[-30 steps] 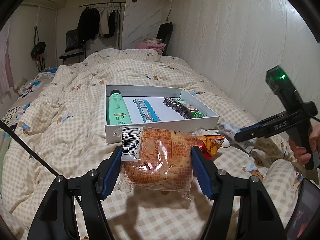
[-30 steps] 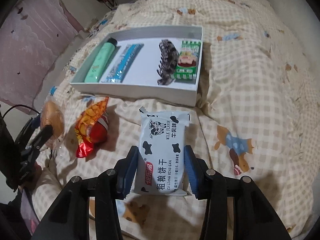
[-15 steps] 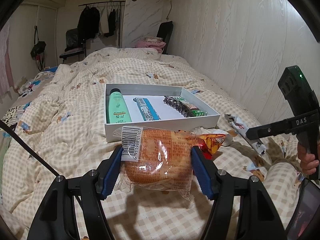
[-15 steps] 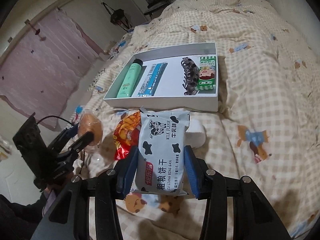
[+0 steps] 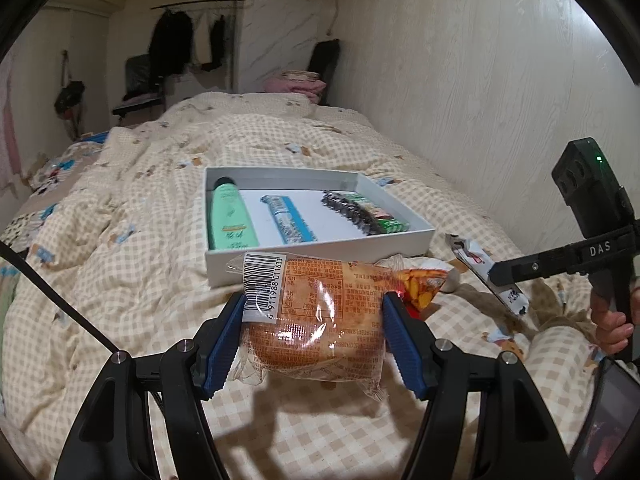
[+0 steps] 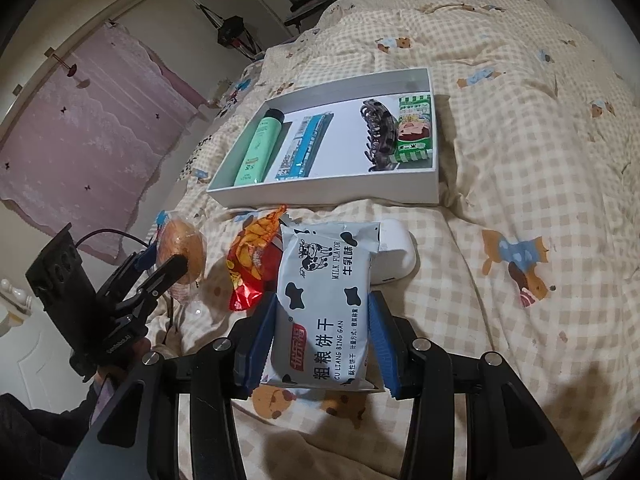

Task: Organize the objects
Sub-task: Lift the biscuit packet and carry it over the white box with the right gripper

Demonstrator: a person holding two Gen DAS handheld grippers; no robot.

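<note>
My left gripper (image 5: pixel 314 334) is shut on a wrapped bread bun (image 5: pixel 316 320) and holds it above the bed, in front of the white box (image 5: pixel 320 252). My right gripper (image 6: pixel 322 344) is shut on a white milk biscuit packet (image 6: pixel 324 304) with cow spots, held above the quilt. The box (image 6: pixel 332 196) holds a green bottle (image 6: pixel 258 148), a blue packet (image 6: pixel 304 148), a dark hair claw (image 6: pixel 378 132) and a green snack pack (image 6: pixel 414 128). The left gripper and bun show at the left of the right wrist view (image 6: pixel 182 258).
A red and orange snack bag (image 6: pixel 252 264) and a white case (image 6: pixel 394 252) lie on the checked quilt (image 6: pixel 520 160) in front of the box. A wall runs along the bed's right side (image 5: pixel 480 100). Chairs and hanging clothes (image 5: pixel 176 36) stand beyond the bed.
My right gripper has lifted the biscuit packet off the quilt and pulled back from the box. The left gripper holds the bun almost still.
</note>
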